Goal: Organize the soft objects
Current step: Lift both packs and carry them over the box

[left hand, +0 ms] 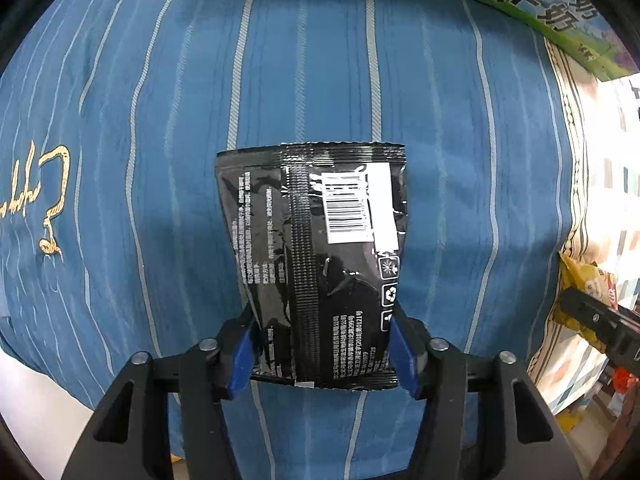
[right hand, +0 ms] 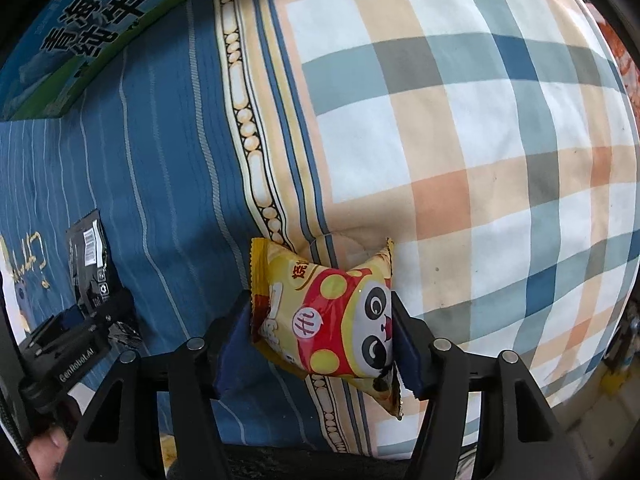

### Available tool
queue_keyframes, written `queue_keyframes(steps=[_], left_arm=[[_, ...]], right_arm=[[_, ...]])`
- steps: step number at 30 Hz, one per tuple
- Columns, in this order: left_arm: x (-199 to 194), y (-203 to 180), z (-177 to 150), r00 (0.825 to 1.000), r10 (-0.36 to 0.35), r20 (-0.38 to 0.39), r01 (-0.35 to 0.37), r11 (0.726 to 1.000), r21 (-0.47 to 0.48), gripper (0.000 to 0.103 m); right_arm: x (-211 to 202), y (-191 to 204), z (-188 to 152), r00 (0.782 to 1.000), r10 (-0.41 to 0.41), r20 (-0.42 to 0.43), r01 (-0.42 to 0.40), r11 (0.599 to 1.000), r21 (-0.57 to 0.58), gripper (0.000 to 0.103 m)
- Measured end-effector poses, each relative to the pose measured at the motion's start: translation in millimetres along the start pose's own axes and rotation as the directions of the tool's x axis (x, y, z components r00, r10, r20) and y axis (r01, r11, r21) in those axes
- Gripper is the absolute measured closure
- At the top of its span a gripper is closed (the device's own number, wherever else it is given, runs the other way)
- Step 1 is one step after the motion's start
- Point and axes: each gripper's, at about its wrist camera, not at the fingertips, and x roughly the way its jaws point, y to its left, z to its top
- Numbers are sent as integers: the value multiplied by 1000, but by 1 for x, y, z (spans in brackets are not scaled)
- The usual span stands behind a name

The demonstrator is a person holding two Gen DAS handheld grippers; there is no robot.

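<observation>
My left gripper point(left hand: 322, 344) is shut on a black snack packet point(left hand: 316, 248), back side up with a white barcode label, held over a blue striped cloth point(left hand: 160, 120). My right gripper point(right hand: 320, 344) is shut on a yellow snack packet point(right hand: 328, 320) with a red band and a panda face, held over the seam between the blue cloth point(right hand: 140, 160) and a plaid cushion point(right hand: 480, 160). The left gripper point(right hand: 76, 344) with the black packet point(right hand: 90, 264) shows at the left of the right wrist view.
A green and blue milk carton box point(left hand: 520, 4) lies at the far edge of the blue cloth; it also shows in the right wrist view point(right hand: 100, 24). The right gripper's body point(left hand: 600, 324) and the yellow packet point(left hand: 588, 276) show at the right edge.
</observation>
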Motion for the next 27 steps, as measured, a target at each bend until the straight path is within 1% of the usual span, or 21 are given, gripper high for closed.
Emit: queue_keyframes(steps=[2,6,9,10,13,19,20,21,23,24,27], left_arm=[[-1,5,9,1000,0,5,0,1000,-8,53],[-19,0,8,999,-2,48,2,1000,-6,53],[-41,-9,6,995,-4,98,4,1000,3,54],[-51,-13,6,993,-6,121,5,1000,8,54],[-79,-22,8,983,-7,183,3,1000,25,54],[-133,-36,11,958,-51,283,38,998,51,54],[-141,-39,10,952,-59,299,44,997,56,54],[-147,-41,4,948,-66,312,50,997,59,54],[-165,-43,5,937,-82,341,62,996,69,54],[-174,-44,6,931,-91,354,70,995,71,54],[-197,-46,9,912,-110,394,85,993,80,54]], right_arm=[[-1,0,1,1000,-11,3,12,1000,-22,41],[-10,-1,-2,1000,-12,16,13,999,-48,42],[-22,0,-6,999,-4,39,6,998,-61,43],[-24,9,-11,999,3,47,0,998,-66,43],[-40,9,-18,997,15,76,-9,996,-87,43],[-86,15,-29,987,45,157,-23,990,-138,43],[-101,20,-31,984,52,171,-27,989,-143,43],[-112,22,-33,980,62,191,-32,988,-153,43],[-134,24,-36,971,70,228,-32,985,-169,43],[-148,26,-30,967,74,242,-32,984,-175,43],[-180,31,-32,951,92,296,-32,979,-204,43]])
